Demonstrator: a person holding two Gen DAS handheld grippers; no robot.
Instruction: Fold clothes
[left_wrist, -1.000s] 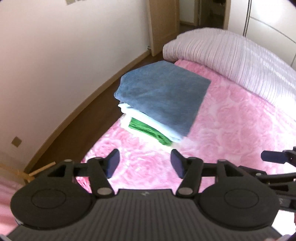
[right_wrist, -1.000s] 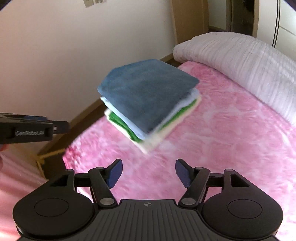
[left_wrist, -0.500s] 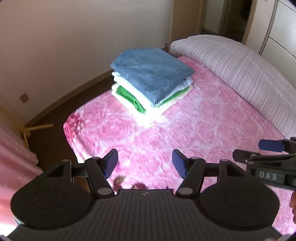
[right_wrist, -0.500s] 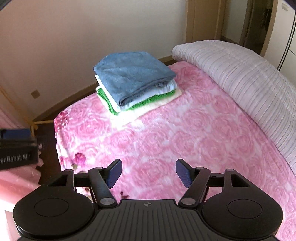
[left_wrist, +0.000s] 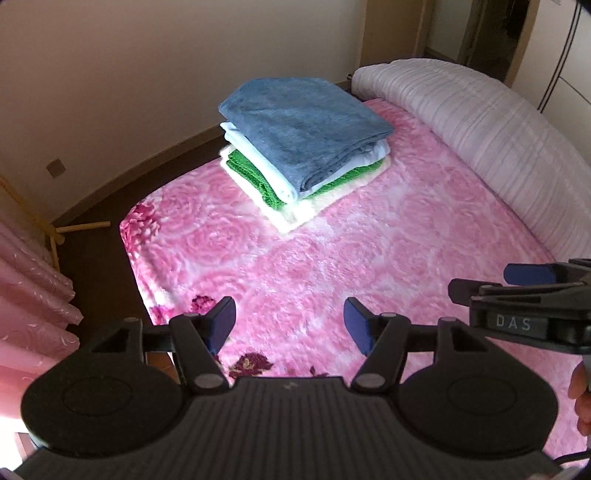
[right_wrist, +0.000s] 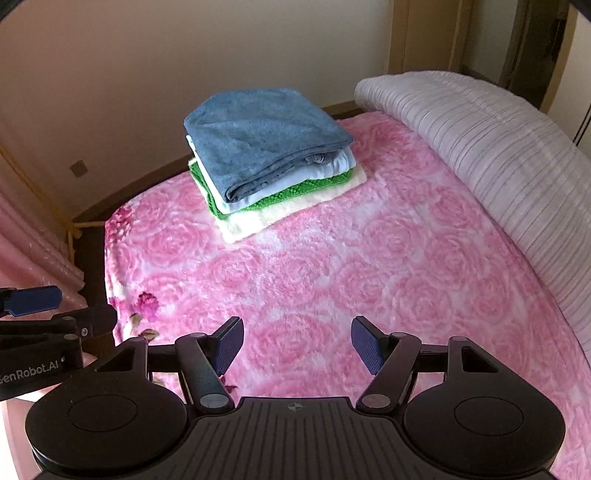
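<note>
While both claws gape empty — left gripper (left_wrist: 290, 325), right gripper (right_wrist: 297, 345) — folded stack (right_wrist: 269, 155) sits at eleven o'clock (blue towel (left_wrist: 303, 122) topmost) on pink blanket (right_wrist: 332, 258).

The stack of folded cloths (right_wrist: 269, 158) is sitting on the bed (right_wrist: 332, 266), near its far corner by the wall (right_wrist: 147, 74). The rolled quilt (right_wrist: 498, 155) is lying to the right of the stack, running along the bed's far side. The curtain (left_wrist: 33, 288) is hanging left of the bed. Both grippers are hovering over the bed's near part, well short of the stack, the left gripper (left_wrist: 290, 321) left of the right gripper (right_wrist: 297, 341).
</note>
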